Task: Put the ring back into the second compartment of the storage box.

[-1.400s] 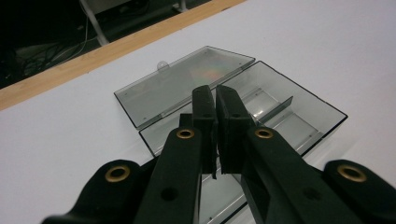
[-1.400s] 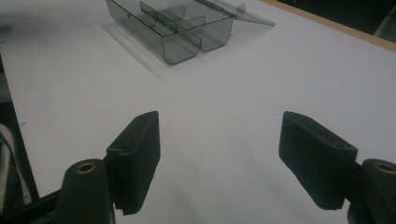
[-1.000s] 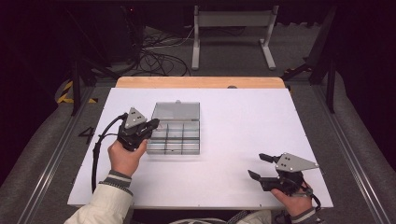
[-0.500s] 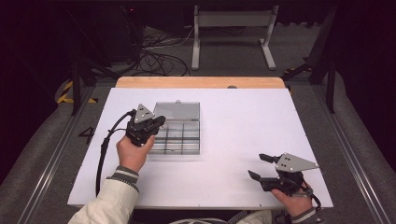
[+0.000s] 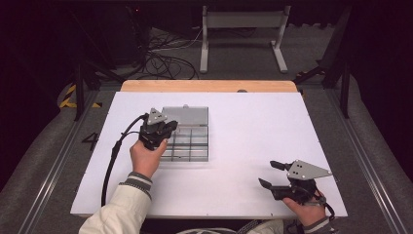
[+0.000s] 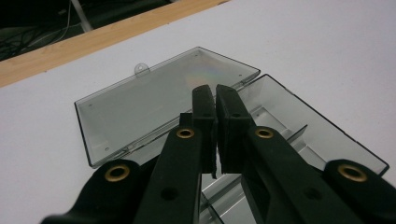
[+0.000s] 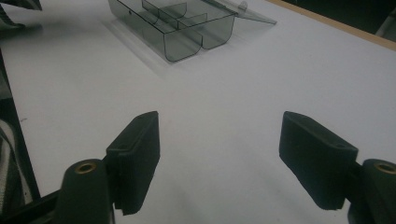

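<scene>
The clear grey plastic compartment box (image 5: 189,140) lay open on the white table (image 5: 253,136), with its flat lid (image 6: 159,95) folded back on the far side. The left gripper (image 5: 168,127) hung over the box, jaws together and empty. The right gripper (image 5: 268,174) was well apart from the box, jaws wide apart.

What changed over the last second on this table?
The left gripper, fingers shut and empty, moved forward and right over the open clear box. The right gripper stayed open at the near right, and the box and its lid did not move.
</scene>
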`<action>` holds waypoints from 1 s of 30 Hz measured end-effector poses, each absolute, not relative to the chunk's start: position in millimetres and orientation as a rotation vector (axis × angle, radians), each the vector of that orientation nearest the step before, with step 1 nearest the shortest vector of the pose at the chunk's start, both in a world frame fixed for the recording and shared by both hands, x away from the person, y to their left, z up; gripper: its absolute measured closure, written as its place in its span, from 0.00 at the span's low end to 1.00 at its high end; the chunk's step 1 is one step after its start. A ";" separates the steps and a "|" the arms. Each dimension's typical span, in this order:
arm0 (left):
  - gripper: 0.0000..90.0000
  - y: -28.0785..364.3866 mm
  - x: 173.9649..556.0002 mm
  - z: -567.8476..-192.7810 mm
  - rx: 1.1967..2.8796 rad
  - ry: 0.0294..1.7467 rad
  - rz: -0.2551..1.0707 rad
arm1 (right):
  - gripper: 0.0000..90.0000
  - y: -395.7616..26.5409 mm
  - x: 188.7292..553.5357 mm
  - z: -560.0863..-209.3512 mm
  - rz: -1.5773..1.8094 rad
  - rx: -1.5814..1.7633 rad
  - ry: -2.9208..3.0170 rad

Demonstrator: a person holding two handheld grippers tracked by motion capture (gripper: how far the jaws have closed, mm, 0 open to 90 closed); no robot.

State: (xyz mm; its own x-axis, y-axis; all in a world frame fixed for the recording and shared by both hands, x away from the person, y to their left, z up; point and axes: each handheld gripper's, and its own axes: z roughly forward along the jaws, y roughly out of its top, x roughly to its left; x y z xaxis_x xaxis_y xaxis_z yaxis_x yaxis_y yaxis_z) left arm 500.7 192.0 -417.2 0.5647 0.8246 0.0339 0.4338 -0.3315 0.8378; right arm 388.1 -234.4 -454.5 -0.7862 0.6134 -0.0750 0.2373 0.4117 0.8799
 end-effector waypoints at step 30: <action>0.97 186.1 523.3 -443.3 2.007 1.098 0.462 | 0.33 -235.7 388.0 -454.6 1.338 0.727 2.287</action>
State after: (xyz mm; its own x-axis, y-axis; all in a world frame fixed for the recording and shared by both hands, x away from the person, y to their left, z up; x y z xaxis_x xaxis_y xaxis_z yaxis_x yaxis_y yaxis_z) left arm 523.3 186.1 -443.3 0.5597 0.8271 -0.0520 0.5409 -0.3170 0.7791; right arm 388.0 -235.7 -454.6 -0.7886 0.6107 -0.0715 0.2368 0.4089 0.8814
